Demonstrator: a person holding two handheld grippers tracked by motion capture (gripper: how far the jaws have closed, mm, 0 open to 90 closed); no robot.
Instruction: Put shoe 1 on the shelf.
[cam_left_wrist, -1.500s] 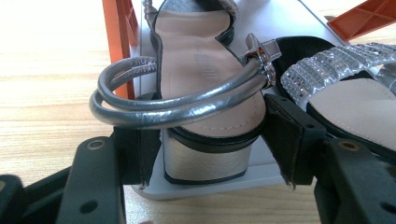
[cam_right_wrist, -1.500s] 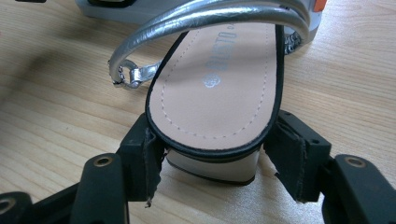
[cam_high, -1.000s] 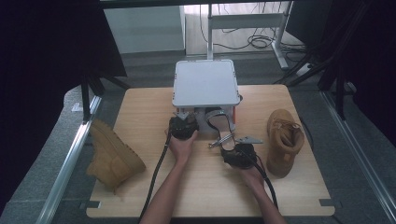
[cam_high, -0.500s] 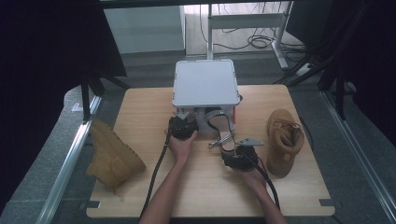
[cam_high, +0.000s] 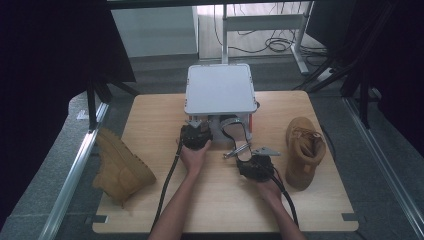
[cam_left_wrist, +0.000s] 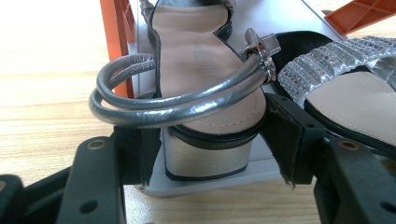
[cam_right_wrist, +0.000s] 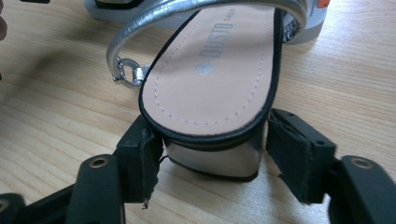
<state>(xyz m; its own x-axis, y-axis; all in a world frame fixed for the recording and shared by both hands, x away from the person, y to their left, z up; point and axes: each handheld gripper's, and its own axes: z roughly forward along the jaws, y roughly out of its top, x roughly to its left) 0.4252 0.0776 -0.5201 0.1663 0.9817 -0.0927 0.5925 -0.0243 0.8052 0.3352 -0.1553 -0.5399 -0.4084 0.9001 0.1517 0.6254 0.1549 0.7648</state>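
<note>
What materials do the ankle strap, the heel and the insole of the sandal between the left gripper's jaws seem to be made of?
Ankle strap: probably faux leather with a metallic silver finish; it is shiny and finely creased. Heel: seemingly wrapped in pale metallic leather-like sheet with faint wrinkles. Insole: matte beige, likely synthetic leather, with a stitched edge.

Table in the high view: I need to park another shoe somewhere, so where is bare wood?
Free: the table's far-left corner beside the grey box, the strip between the left forearm and the left boot, and the near-right corner below the right boot. Crowded: the middle, around both grippers and the sandals.
</note>
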